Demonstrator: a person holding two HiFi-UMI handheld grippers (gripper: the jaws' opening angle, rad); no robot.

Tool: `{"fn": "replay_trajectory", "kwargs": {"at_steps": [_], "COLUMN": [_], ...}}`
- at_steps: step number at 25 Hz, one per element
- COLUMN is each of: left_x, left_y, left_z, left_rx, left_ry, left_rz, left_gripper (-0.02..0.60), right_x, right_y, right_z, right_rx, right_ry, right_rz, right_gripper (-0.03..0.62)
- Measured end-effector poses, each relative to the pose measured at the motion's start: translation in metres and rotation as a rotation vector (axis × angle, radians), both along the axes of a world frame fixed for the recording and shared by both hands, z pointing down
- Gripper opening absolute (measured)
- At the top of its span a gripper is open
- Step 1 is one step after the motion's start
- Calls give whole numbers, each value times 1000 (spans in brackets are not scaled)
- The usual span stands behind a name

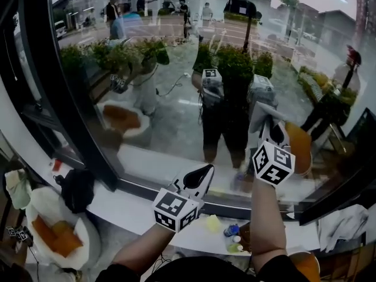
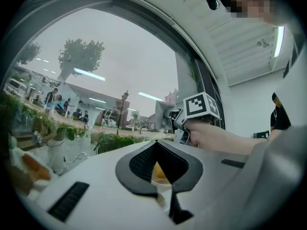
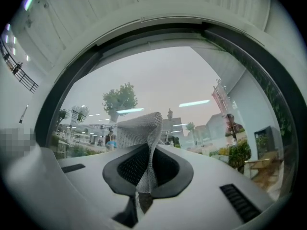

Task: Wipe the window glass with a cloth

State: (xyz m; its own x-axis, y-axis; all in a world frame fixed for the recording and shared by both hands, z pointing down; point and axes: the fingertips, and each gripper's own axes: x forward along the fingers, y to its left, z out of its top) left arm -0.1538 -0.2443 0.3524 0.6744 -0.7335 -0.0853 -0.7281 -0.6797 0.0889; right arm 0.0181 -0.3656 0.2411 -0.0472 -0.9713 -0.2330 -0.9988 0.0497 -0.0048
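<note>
The window glass fills the head view and mirrors me and both grippers. My right gripper is raised at the right, shut on a grey mesh cloth that lies against the pane. In the right gripper view the cloth stands up from between the gripper jaws, with the glass just beyond. My left gripper hangs lower, near the bottom frame, shut with nothing in it. The left gripper view shows its jaws closed, and the right gripper with the cloth farther along the pane.
A dark window frame runs down the left and along the bottom. The white sill carries small bottles and a yellow item. A black bag and a white seat with orange cushions stand at lower left.
</note>
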Motion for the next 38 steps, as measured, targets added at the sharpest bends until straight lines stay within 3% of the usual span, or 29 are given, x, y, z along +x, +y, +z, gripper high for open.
{"fn": "replay_trajectory", "kwargs": {"at_steps": [14,19,35,38], "left_x": [-133,-155,-159,-158], "left_y": [-3,-3,-8,-5], "left_z": [11,14,15,16], "left_rx": [-21,-32,-17,-18], "left_ry": [28,39,54,53], "left_rz": [-141,-175,-207,-203], "left_gripper": [8,8,8,8], "right_x": [-164,-213,-232,-233], "right_y": [-23,-30,-32,-32], "right_z": [14,19,26,26], "right_rx": [-5,-23,-29,-39], "right_ry": [38,61,82,45], "right_rz": [-115,-173,-237,-275], "right_gripper": [41,41,41,41]}}
